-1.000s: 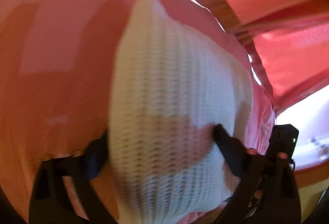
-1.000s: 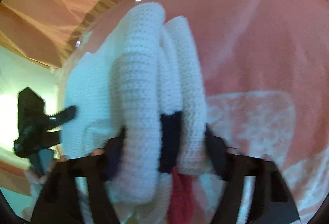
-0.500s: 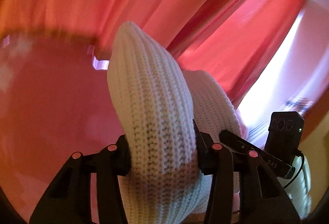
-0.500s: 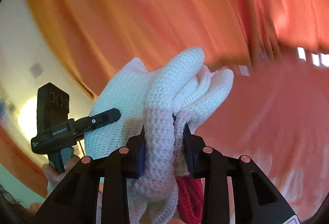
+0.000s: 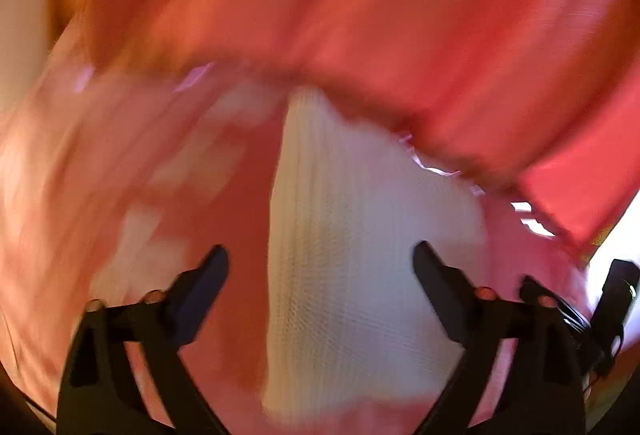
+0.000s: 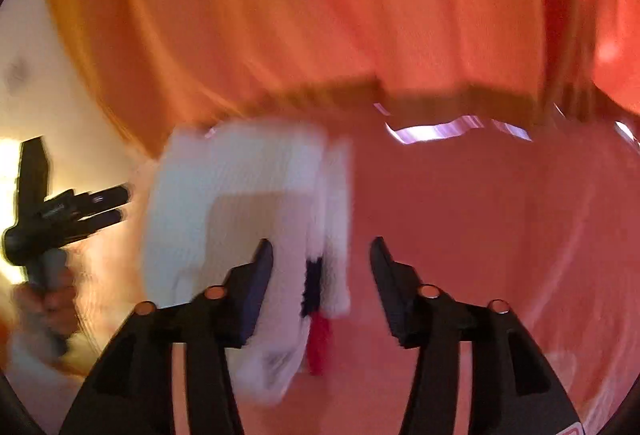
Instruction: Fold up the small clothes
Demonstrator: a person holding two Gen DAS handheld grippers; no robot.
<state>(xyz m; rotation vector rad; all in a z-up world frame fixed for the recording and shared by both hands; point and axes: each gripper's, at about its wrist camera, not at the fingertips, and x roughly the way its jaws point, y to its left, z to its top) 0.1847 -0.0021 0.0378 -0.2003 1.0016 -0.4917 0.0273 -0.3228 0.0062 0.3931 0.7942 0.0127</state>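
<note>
The white knitted garment (image 5: 360, 275) lies folded on the pink surface (image 5: 120, 175), ribbed, blurred by motion, one corner reaching toward the surface's far edge. The left gripper (image 5: 320, 267) stands wide above it, its jaws having just been opening, the knit showing between them but clear of both pads. In the right wrist view the same garment (image 6: 240, 187) shows stacked layers along its right side, with a dark navy patch (image 6: 314, 283) and a red strip (image 6: 320, 343) at the near end. The right gripper (image 6: 322, 263) has its jaws apart, neither pad pressing the cloth, though they have just been closing. That view alone also shows the left gripper (image 6: 116, 205) at far left, held by a hand (image 6: 48, 307). Orange-red curtains (image 6: 320, 15) hang behind
</note>
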